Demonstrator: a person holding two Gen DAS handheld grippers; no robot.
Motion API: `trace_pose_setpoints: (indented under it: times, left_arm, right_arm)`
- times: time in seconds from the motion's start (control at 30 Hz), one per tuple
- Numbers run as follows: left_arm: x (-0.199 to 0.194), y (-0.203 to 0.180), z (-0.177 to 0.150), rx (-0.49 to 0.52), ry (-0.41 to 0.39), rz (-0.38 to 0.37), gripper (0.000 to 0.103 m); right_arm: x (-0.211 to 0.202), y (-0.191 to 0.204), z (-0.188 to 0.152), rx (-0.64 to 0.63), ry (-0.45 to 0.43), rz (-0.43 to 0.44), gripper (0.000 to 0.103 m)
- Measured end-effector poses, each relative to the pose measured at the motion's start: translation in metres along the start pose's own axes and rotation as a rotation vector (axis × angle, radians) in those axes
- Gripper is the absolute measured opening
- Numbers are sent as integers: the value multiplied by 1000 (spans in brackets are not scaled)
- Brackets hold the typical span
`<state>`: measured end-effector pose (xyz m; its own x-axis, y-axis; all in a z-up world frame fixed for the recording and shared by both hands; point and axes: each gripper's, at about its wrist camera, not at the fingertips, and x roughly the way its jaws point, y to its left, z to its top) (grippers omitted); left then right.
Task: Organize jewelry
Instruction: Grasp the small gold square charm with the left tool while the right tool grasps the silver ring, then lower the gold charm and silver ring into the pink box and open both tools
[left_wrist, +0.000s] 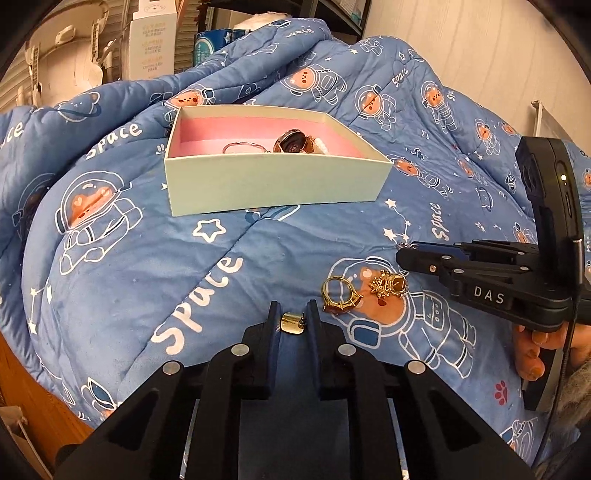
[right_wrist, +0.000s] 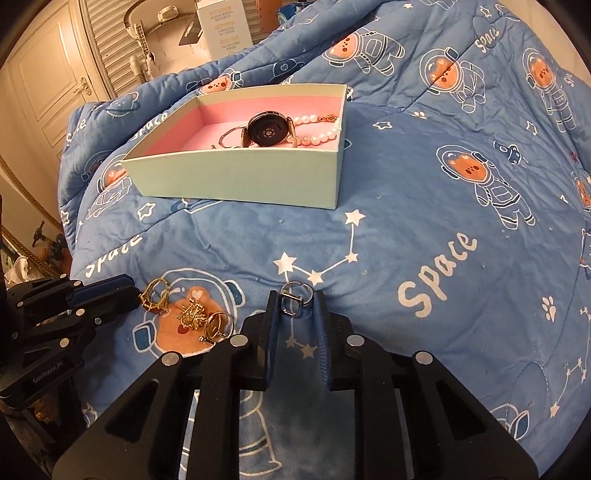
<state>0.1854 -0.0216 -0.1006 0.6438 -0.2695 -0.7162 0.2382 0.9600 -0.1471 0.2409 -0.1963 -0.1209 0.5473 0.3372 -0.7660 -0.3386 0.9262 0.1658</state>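
1. Two small pieces of jewelry are pinched at once, one in each gripper, low over the blue quilt (left_wrist: 229, 258).
2. A small gold clip (left_wrist: 292, 323) is held between the tips of the left gripper (left_wrist: 292, 314), which is clamped on it.
3. A silver ring (right_wrist: 295, 300) is held between the tips of the right gripper (right_wrist: 295, 306), which is squeezed onto it too.
4. Three more gold pieces are left lying on the quilt, on a printed bear in a space suit: a gold ring with a dark stone (left_wrist: 338, 295), a spiky gold flower piece (right_wrist: 191, 314) and a round gold ring (right_wrist: 216, 325).
5. These three are found between the two grippers, close together, and no finger is touching them.
6. A pale green box with a pink inside (right_wrist: 240, 177) is set farther back on the quilt, well apart from the loose pieces.
7. Inside the box are seen a watch with a dark round face (right_wrist: 267, 130), a string of white pearls (right_wrist: 314, 137) and a thin bangle (right_wrist: 231, 137).
8. The right gripper's handle is held by a hand (left_wrist: 543, 347) at the edge of the left view.
9. A white carton (right_wrist: 221, 27) and a cream door (right_wrist: 48, 74) are seen behind the bed.
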Motion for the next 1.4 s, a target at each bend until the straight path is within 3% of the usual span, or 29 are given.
trace_pose_setpoints:
  times: [0.43, 0.77, 1.03, 1.4]
  left_arm:
    - [-23, 3, 13, -36, -34, -35, 14]
    - [-32, 9, 55, 3, -55, -35, 14]
    - [-16, 27, 108, 2, -29, -15, 14]
    - [36, 42, 161, 3, 40, 55, 14]
  right_arm:
    - [-29, 11, 9, -27, -35, 72, 19]
    - [-48, 29, 46, -91, -62, 184, 19]
    - [-41, 25, 96, -127, -71, 195, 19]
    - [4, 22, 154, -104, -46, 153, 19]
